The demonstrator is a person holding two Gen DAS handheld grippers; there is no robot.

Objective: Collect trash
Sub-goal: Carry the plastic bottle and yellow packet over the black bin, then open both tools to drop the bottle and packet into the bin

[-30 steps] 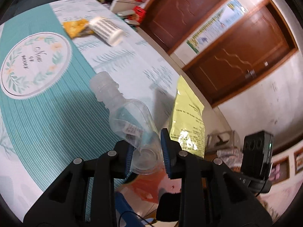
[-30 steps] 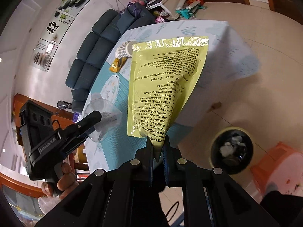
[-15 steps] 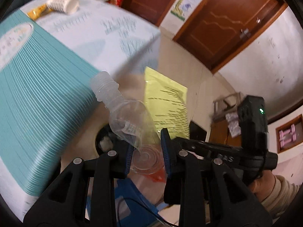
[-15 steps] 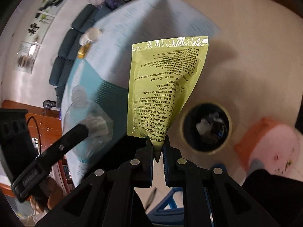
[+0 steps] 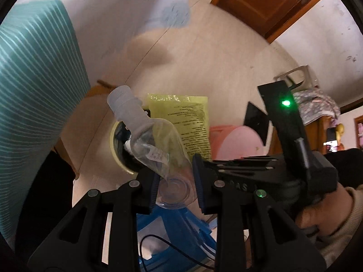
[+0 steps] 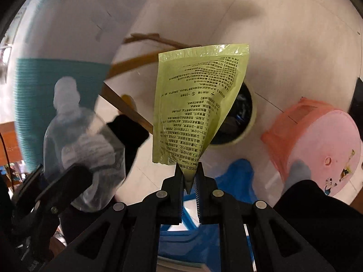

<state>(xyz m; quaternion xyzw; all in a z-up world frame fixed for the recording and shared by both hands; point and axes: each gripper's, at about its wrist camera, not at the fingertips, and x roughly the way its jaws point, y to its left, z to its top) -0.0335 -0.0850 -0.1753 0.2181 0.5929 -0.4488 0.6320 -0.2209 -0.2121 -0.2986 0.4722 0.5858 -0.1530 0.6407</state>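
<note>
While both grippers point steeply at the floor, the left gripper (image 5: 175, 187) clamps the base of a clear plastic bottle (image 5: 154, 145), neck up. The right gripper (image 6: 190, 181) pinches a corner of the yellow-green packet (image 6: 197, 104). Both items hang above the yellow-rimmed trash bin (image 6: 246, 113) on the floor, beside a pink stool (image 6: 317, 145) and the table edge (image 5: 40, 86).

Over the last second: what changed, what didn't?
Both grippers swung off the table and tipped down toward the trash bin on the floor, now behind both items. Nothing taken or released: left gripper still clamps the clear bottle, right gripper still pinches the yellow packet.
</note>
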